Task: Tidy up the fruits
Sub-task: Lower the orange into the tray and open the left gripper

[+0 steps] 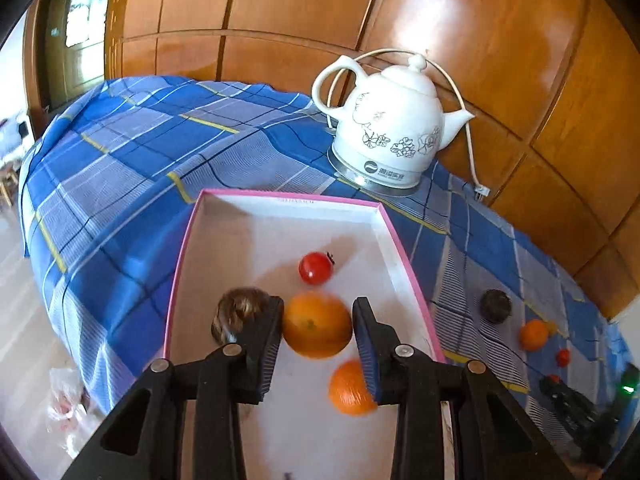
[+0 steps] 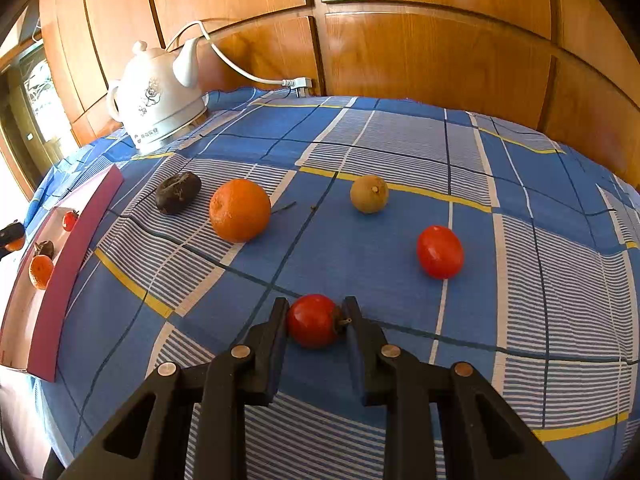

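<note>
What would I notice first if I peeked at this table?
Probably the white teapot-shaped kettle at the back of the blue checked cloth. Then the pink-edged box with fruit inside, where the left gripper holds an orange, and the right gripper pinching a small red fruit.

A glossy white ceramic kettle (image 1: 390, 128) stands on matt checked cloth (image 2: 360, 248) before shiny varnished wood panels (image 2: 440, 60), near a smooth cardboard box (image 1: 280, 224).

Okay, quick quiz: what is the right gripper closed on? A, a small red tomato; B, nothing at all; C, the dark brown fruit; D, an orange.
A: in the right wrist view the right gripper has both fingers pressed against a small red tomato on the checked tablecloth.
</note>
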`<state>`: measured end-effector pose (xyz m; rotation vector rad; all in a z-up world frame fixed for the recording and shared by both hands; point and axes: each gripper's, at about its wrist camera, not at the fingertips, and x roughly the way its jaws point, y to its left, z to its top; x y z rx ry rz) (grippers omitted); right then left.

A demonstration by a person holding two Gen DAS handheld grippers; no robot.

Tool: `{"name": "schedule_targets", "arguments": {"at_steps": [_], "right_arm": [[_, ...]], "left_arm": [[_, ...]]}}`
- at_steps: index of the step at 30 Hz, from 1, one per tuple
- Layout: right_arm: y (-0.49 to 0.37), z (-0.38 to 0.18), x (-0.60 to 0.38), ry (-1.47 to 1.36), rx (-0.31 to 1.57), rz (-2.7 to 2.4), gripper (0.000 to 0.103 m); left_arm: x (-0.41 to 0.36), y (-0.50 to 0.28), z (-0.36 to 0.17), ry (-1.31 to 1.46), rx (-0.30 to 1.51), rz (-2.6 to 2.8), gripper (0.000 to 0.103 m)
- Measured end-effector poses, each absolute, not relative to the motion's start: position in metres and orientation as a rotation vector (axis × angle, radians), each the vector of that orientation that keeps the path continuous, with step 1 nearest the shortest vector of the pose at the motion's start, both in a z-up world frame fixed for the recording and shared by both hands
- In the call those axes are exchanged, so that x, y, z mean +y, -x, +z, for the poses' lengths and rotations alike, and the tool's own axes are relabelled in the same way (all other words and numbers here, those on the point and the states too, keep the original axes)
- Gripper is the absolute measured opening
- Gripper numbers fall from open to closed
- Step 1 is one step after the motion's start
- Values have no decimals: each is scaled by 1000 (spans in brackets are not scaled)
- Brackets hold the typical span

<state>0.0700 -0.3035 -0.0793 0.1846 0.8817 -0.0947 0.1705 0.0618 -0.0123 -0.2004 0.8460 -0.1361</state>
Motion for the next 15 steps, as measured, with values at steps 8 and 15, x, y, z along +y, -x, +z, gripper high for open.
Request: {"name": "schedule_targets", "arguments": {"at_steps": [8, 15], "right_arm": [[-70, -79, -303, -181, 882, -96, 27], [-70, -79, -303, -182, 881, -95, 27]], "left_arm": [[59, -163, -12, 169, 791, -75, 59], [54, -125, -5, 124, 728, 21, 87]]}}
